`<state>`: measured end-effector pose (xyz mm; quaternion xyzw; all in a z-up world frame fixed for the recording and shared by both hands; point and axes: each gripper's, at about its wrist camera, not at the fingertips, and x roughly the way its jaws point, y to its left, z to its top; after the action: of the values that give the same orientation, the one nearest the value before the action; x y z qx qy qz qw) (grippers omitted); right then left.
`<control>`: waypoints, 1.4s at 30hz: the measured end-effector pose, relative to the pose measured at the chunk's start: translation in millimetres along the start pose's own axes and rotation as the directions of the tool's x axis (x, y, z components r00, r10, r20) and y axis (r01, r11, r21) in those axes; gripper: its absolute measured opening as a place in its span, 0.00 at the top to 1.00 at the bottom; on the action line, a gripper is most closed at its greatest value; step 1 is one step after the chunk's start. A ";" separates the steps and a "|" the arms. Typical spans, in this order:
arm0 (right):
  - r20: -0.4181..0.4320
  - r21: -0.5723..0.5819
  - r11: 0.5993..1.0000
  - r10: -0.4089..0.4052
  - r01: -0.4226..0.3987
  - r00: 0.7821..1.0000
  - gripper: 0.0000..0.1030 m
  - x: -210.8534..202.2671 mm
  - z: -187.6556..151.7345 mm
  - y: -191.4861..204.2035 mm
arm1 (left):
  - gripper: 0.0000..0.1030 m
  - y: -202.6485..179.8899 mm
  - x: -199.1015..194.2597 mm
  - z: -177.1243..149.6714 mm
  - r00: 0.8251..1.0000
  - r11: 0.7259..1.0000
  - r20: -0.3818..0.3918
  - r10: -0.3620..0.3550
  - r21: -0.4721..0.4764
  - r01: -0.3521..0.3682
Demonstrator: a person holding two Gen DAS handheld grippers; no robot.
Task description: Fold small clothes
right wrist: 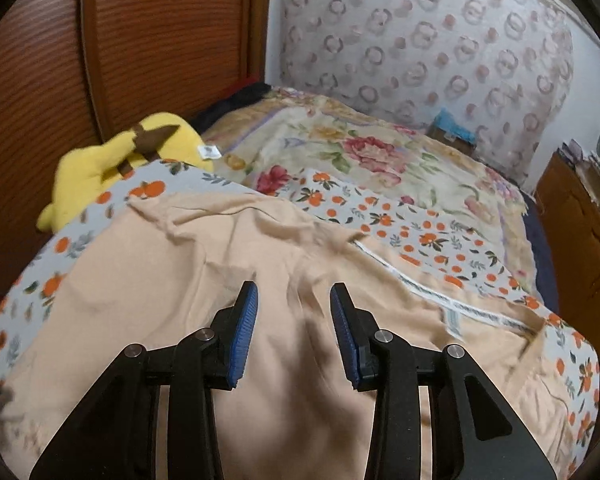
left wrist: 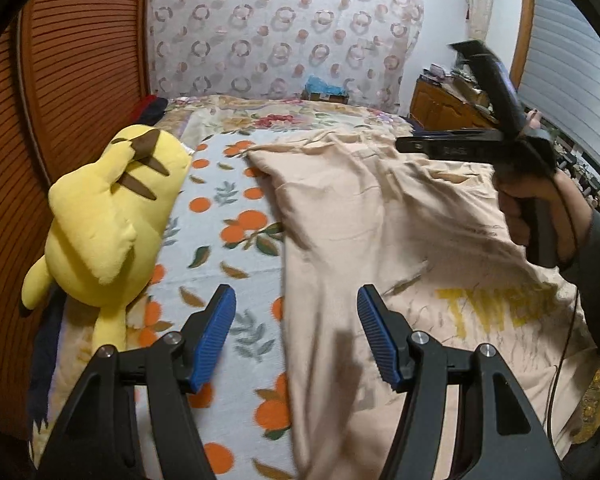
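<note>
A beige T-shirt (left wrist: 364, 216) with yellow lettering lies spread on the orange-print blanket (left wrist: 236, 240) on the bed. My left gripper (left wrist: 296, 304) is open and empty above the shirt's left edge. The right gripper (left wrist: 432, 144) shows in the left wrist view, held in a hand above the shirt's right side. In the right wrist view the shirt (right wrist: 228, 248) lies wrinkled, its collar label at the right, and my right gripper (right wrist: 294, 300) is open and empty above its middle.
A yellow plush toy (left wrist: 112, 208) lies at the bed's left edge against a wooden slatted panel (left wrist: 60, 92); it also shows in the right wrist view (right wrist: 112, 160). A floral quilt (right wrist: 380, 152) covers the far bed. A wooden cabinet (right wrist: 580, 232) stands at right.
</note>
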<state>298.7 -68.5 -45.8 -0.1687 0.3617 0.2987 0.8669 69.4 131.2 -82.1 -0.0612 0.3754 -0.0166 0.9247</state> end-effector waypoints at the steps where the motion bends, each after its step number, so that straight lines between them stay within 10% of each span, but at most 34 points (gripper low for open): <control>1: 0.007 0.003 1.000 0.010 -0.010 1.000 0.64 -8.1 -3.0 -1.6 | 0.39 -4.5 -0.1 1.4 1.000 1.000 0.003 -0.007 0.008 0.007; 8: 0.057 0.012 0.999 0.047 -0.048 0.997 0.63 -85.4 -50.3 -24.9 | 0.39 -33.1 8.9 16.7 0.999 0.998 0.001 -0.034 0.049 0.034; 19: 0.063 0.112 0.988 -0.118 0.110 0.991 0.45 -176.2 -138.1 -114.3 | 0.39 -96.3 45.6 31.8 0.994 0.988 -0.053 -0.091 0.124 0.097; 31: -0.046 0.306 0.911 -0.276 0.277 0.960 0.45 -211.5 -236.7 -216.7 | 0.39 -140.2 74.7 33.7 0.988 0.972 -0.122 -0.089 0.205 0.113; 42: -0.085 0.378 0.886 -0.255 0.268 0.963 0.45 -211.2 -267.2 -231.7 | 0.38 -149.7 80.6 30.3 0.989 0.965 -0.129 -0.073 0.241 0.102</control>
<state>188.1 -465.1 -56.5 -0.0467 0.4016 0.0995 0.9092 150.5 -20.4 -97.5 0.0388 0.4220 -0.1076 0.8993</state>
